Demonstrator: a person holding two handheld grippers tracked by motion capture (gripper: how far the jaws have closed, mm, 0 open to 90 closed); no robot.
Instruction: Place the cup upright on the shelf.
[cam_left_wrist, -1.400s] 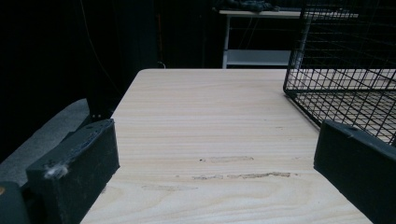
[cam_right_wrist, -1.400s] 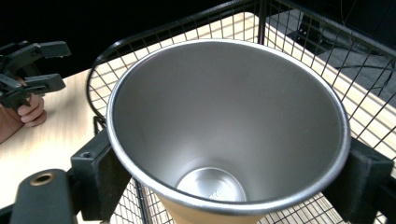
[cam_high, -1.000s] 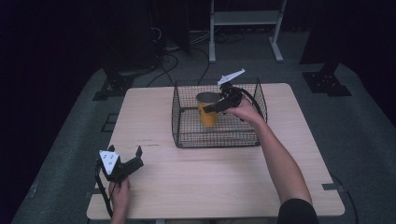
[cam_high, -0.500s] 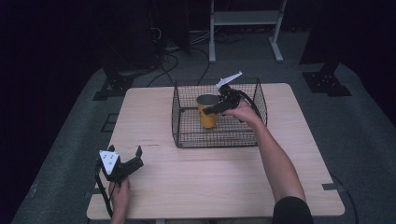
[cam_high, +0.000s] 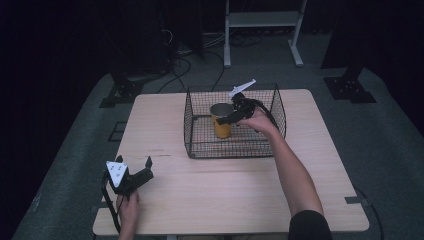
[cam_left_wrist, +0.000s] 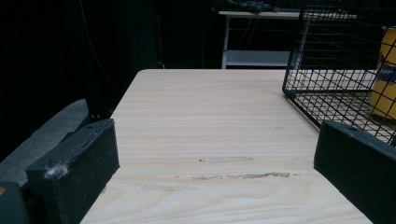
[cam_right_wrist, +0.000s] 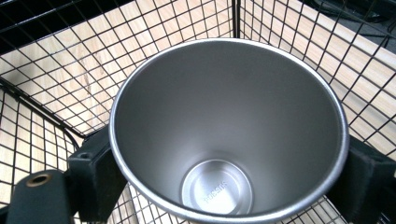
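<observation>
- While the left gripper (cam_high: 141, 170) is staying put with jaws spread wide near the table's (cam_high: 235, 195) front left corner, the right gripper (cam_high: 227, 120) is keeping its clamp on the yellow cup (cam_high: 221, 121) and has shifted it only slightly inside the wire basket (cam_high: 235, 148).
- Looking down from the right gripper view, the cup's bare steel interior (cam_right_wrist: 224, 140) is showing, one jaw pressing each side.
- Basket mesh is partly screening the cup in the left gripper view (cam_left_wrist: 385, 74).

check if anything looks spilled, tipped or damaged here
Nothing spilled or tipped. The yellow cup stands upright in the wire basket, empty inside, with the right tongs closed on it. The only flaw is some scuff marks on the table by the open left tongs.
</observation>
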